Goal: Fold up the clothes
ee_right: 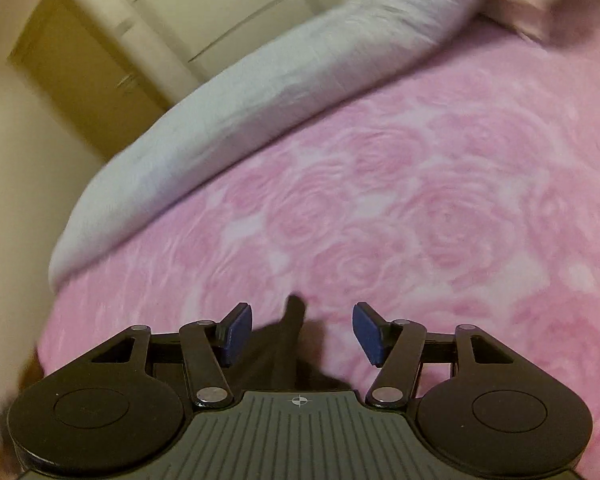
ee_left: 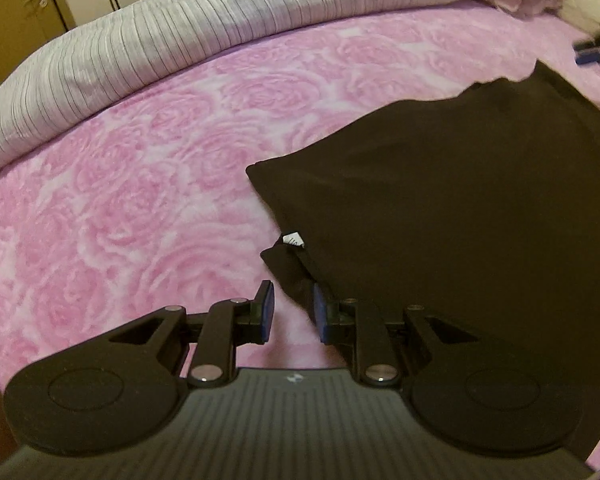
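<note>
Surface: pink rose-patterned blanket on a bed, grey ribbed duvet bunched along the far edge
Garment: black garment lying mostly flat on the blanket, filling the right half of the left wrist view, white label showing at its near-left edge
Left gripper: jaws parted a moderate gap, holding nothing; a narrow black flap of the garment reaching just into the gap, no pinch visible
Right gripper: jaws spread wider, gripping nothing; a dark point of cloth lying between and below them, blurred
Key relation: garment stretching ahead and to the right of the left gripper, long axis running diagonally away toward the far right
Nearer claw: cannot tell; both have fabric at the mouth
Step judged: about to take corners for a fold, not yet gripped
</note>
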`<action>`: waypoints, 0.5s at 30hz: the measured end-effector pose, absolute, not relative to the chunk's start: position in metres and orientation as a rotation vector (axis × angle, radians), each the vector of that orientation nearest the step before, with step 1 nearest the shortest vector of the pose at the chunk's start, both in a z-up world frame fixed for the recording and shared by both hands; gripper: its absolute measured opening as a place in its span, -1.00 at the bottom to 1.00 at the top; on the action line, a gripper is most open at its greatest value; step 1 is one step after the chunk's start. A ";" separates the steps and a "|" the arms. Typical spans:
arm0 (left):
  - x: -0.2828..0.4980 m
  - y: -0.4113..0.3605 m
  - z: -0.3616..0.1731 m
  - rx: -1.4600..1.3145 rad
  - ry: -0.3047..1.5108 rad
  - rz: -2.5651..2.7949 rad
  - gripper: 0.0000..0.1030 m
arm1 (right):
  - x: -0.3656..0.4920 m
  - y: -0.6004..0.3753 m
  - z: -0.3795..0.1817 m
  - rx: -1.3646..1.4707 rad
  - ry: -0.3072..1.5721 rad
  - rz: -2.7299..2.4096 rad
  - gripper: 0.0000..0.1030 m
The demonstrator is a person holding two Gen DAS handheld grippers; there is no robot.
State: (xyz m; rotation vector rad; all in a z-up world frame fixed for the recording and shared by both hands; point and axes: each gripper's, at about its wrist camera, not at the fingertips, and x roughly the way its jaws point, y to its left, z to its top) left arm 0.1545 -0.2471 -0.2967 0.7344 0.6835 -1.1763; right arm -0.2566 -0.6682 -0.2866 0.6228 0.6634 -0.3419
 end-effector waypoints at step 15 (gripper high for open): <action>0.154 -0.228 -0.298 0.787 0.644 -1.094 -0.55 | -0.276 -0.600 -0.275 0.217 0.783 -0.633 0.16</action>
